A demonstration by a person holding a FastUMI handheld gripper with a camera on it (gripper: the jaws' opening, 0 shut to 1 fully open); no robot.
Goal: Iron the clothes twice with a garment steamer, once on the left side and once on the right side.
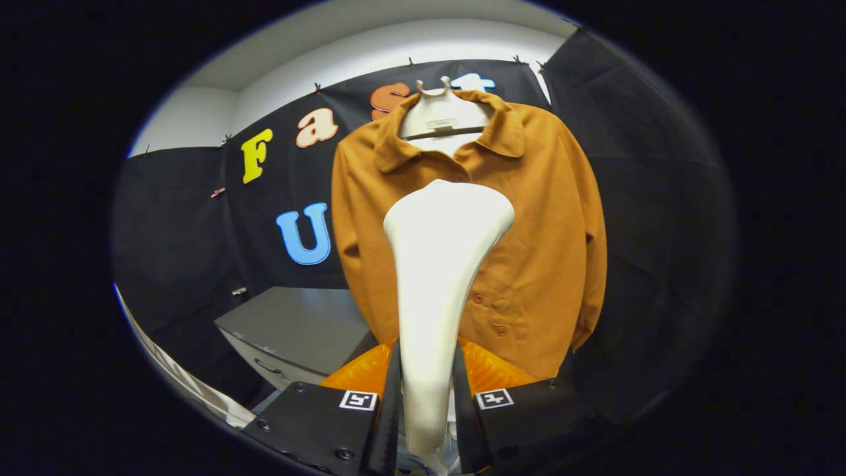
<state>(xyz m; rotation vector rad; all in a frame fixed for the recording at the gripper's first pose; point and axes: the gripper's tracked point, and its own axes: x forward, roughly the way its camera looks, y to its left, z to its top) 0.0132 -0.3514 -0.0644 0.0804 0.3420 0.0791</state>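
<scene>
A white garment steamer (436, 277) stands upright between my fingers, its handle clamped on both sides and its wide head raised in front of the shirt's chest. My gripper (426, 390) is shut on that handle. Beyond it hangs a brown collared shirt (542, 251) on a white hanger (441, 112), front facing me, buttons running down the middle, both sleeves hanging straight. The steamer head covers the shirt's centre, a little left of the button line. Whether the head touches the fabric I cannot tell.
A grey cabinet (297, 327) with a drawer stands low to the left of the shirt. The black cloth wall (661, 218) closes in behind and to the right. A white wall and ceiling (370, 46) rise above the cloth.
</scene>
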